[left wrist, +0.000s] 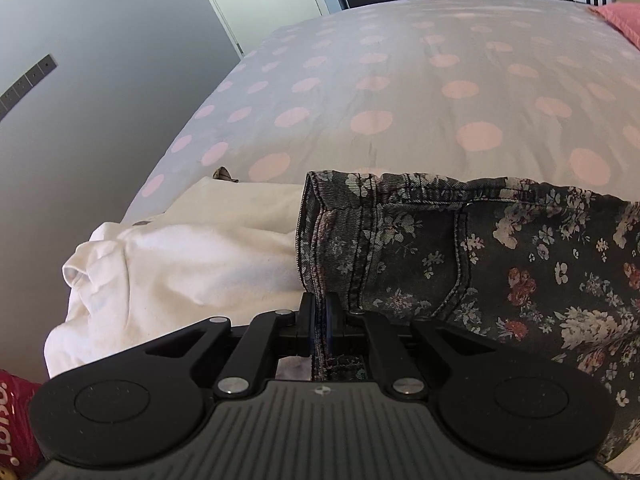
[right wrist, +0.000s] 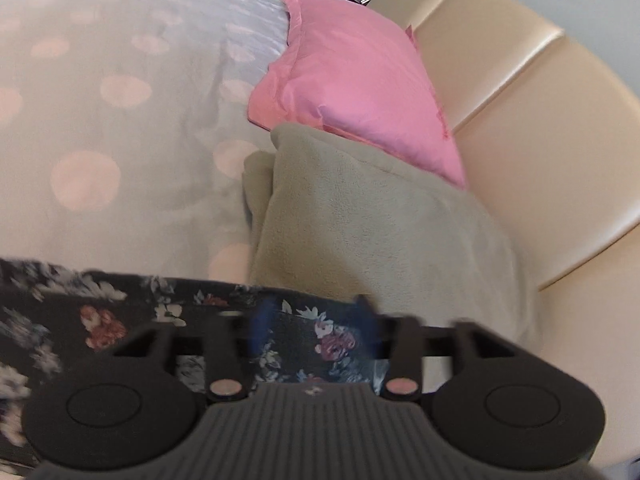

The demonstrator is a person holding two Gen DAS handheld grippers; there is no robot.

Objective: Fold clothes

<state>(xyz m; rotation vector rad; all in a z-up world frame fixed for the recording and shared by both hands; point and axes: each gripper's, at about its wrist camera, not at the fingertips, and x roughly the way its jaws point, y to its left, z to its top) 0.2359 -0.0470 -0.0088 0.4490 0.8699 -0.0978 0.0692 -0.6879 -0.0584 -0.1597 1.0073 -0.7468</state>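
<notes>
Left gripper [left wrist: 320, 312] was pinching the jeans' [left wrist: 460, 256] side seam, its jaws pressed together on the denim edge. Right gripper [right wrist: 314, 320] stood spread, with floral denim lying between its fingers; the view was blurred, and no grip showed.

Those jeans lay on the bed [left wrist: 400, 80], running from the left gripper toward 3 o'clock in the left view, and along 9 o'clock in the right view. A white garment [left wrist: 180, 248] lay touching them at 9 o'clock. A beige blanket [right wrist: 360, 216] sat at 12 o'clock of the right gripper, with a pink pillow [right wrist: 344, 80] beyond it.

Judged from this, with only one end held, any lift would likely let the free end sag and twist the fold. That thin seam hold could also slip under the denim's weight, or drag the white garment along.
</notes>
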